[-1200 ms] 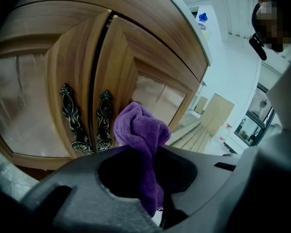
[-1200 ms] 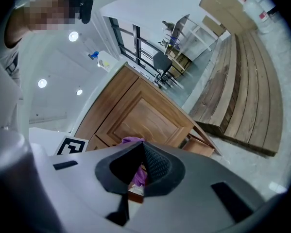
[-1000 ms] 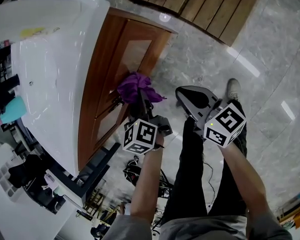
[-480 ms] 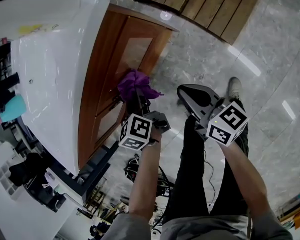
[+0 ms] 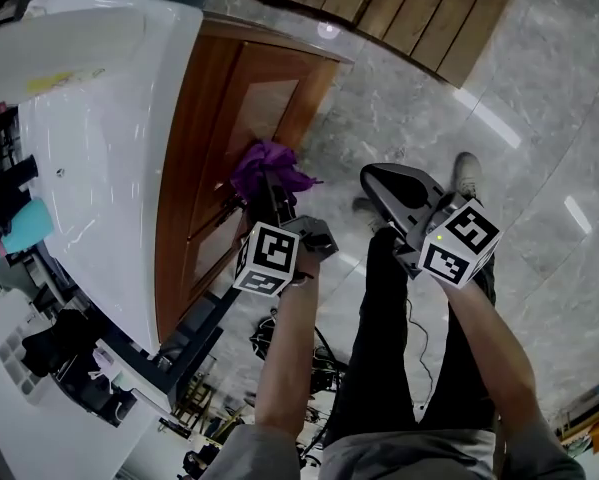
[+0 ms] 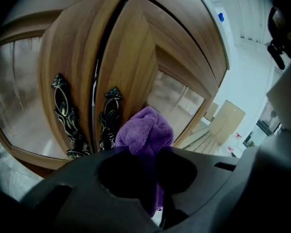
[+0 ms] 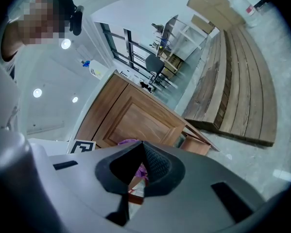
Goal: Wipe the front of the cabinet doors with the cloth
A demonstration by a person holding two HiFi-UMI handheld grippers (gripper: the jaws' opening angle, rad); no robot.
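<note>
The purple cloth [image 5: 270,167] is bunched against the brown wooden cabinet doors [image 5: 226,118], near where the two doors meet. My left gripper [image 5: 271,194] is shut on it, with its marker cube nearer to me. In the left gripper view the cloth [image 6: 146,131] sticks out past the dark jaws and touches the right door [image 6: 135,67], just right of the two ornate dark handles [image 6: 109,116]. My right gripper [image 5: 376,181] hangs over the floor to the right, away from the cabinet, shut with nothing in it. The right gripper view shows its jaws [image 7: 141,171] closed, with a sliver of cloth [image 7: 144,170] seen beyond them.
A white glossy countertop [image 5: 99,118] overhangs the doors on the left. A wooden slat platform [image 5: 399,8] lies on the grey marble floor [image 5: 539,168] beyond. The person's dark-trousered legs and a shoe [image 5: 466,176] are below the grippers. Clutter sits at the lower left.
My left gripper has shifted slightly along the door with the cloth, its marker cube now a little higher in the head view. The right gripper has barely moved.
</note>
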